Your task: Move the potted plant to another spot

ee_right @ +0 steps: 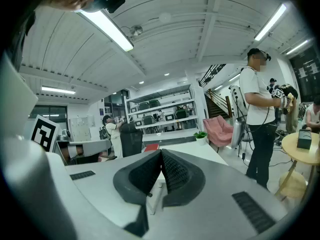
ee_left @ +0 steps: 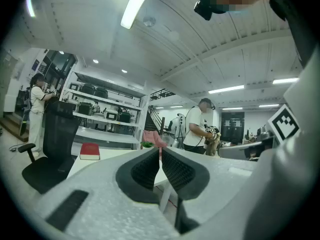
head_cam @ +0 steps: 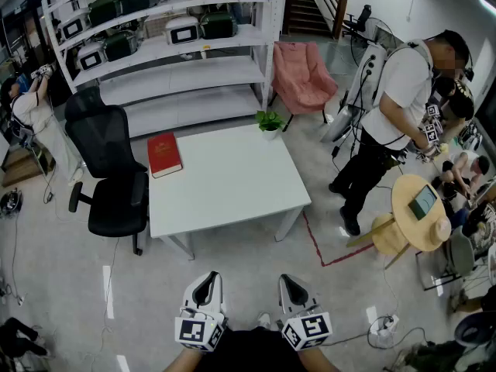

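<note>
A small green potted plant [head_cam: 269,122] in a white pot stands at the far right corner of the white table [head_cam: 232,184]; it also shows small in the left gripper view [ee_left: 147,145] and the right gripper view [ee_right: 200,135]. Both grippers are held low, well short of the table's near edge. My left gripper [head_cam: 204,286] is shut, jaws pressed together with nothing between them. My right gripper [head_cam: 291,284] is shut and empty as well.
A red book [head_cam: 163,154] lies at the table's far left. A black office chair [head_cam: 108,173] stands left of the table, white shelves [head_cam: 167,45] behind it, a pink armchair [head_cam: 301,76] beyond. A person [head_cam: 384,122] stands right, near a round wooden table [head_cam: 419,211].
</note>
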The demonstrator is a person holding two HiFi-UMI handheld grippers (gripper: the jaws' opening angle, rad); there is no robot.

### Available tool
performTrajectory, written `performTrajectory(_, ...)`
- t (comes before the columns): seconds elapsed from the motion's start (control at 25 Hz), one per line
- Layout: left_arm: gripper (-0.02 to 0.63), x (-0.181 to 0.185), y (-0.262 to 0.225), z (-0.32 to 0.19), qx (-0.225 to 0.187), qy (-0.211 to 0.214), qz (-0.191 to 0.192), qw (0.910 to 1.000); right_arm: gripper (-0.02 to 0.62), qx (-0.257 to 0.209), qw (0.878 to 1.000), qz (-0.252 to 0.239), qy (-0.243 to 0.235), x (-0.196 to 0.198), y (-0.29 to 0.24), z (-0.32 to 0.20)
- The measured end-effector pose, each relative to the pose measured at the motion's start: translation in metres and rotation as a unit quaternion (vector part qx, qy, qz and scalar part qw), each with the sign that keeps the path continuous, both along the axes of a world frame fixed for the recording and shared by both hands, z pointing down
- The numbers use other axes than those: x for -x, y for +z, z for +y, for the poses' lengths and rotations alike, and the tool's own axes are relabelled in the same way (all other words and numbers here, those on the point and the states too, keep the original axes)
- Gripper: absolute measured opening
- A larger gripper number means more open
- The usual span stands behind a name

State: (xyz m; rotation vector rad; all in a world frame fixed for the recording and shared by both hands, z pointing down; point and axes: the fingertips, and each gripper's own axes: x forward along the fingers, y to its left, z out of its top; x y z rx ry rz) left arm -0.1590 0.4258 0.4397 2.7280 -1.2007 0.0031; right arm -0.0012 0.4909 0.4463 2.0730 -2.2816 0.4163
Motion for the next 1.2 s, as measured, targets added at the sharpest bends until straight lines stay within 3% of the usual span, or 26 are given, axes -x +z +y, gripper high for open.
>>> performTrajectory(0.56,0.030,-0.019,0.005,0.013,0.013,-0.007,0.006,0.9999,0.011,-0.010,1.000,-0.016,-0.024,-0.007,0.000,0.010)
performTrajectory(1.2,0.031,-0.066,0.022,0.021,0.032,-0.063,0.003,0.9975,0.011,-0.004,0.997,-0.017,-0.078,-0.063,0.023,0.009)
